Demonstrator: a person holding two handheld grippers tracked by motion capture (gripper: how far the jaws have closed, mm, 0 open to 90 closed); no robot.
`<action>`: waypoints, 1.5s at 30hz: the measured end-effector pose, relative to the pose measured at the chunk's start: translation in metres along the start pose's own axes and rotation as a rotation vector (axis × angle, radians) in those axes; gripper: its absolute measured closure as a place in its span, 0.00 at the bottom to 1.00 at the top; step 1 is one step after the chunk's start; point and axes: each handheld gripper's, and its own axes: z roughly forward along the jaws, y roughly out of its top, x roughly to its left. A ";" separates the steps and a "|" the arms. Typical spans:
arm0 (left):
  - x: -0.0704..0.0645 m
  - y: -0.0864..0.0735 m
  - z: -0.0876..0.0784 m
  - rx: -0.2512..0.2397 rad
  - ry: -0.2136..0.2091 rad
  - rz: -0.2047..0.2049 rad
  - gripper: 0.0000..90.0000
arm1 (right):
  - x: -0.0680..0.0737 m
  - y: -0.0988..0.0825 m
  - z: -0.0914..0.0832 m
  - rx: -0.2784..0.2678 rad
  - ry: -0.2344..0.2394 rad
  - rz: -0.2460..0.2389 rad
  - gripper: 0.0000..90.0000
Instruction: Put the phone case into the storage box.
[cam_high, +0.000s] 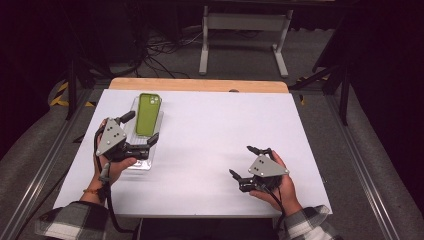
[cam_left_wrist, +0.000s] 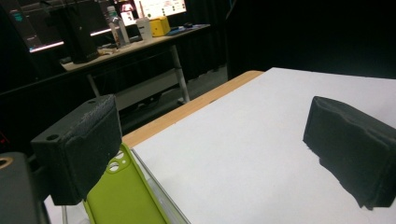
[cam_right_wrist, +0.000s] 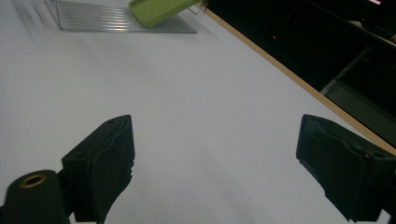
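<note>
A lime-green phone case (cam_high: 148, 113) lies lengthwise on a clear ribbed tray (cam_high: 131, 116) at the back left of the white table. My left gripper (cam_high: 140, 128) is open, its jaws standing to either side of the case's near end and touching nothing. In the left gripper view the case (cam_left_wrist: 122, 198) shows its camera cut-outs just beside the left jaw, with the tray's edge (cam_left_wrist: 159, 192) next to it, and the left gripper (cam_left_wrist: 215, 154) gapes wide. My right gripper (cam_high: 243, 161) rests open and empty at the front right. From there the right gripper (cam_right_wrist: 224, 163) looks across bare table toward the case (cam_right_wrist: 159, 9) and tray (cam_right_wrist: 107, 19).
The white tabletop (cam_high: 215, 130) ends in a wooden strip (cam_high: 200, 85) at the back. Beyond it stand a desk frame (cam_high: 245, 30) and floor cables (cam_high: 160, 55). A dark bench with bottles and a yellow box (cam_left_wrist: 160, 25) lies past the table in the left gripper view.
</note>
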 end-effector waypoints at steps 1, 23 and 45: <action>0.000 0.000 0.000 0.000 0.000 0.000 0.06 | 0.000 0.000 0.000 0.000 0.000 0.000 0.14; -0.021 -0.004 -0.001 0.016 -0.053 0.024 0.05 | 0.001 0.002 -0.002 -0.008 -0.002 -0.007 0.14; -0.038 -0.008 0.000 0.008 -0.083 0.045 0.04 | 0.003 0.005 -0.004 -0.028 -0.001 -0.002 0.14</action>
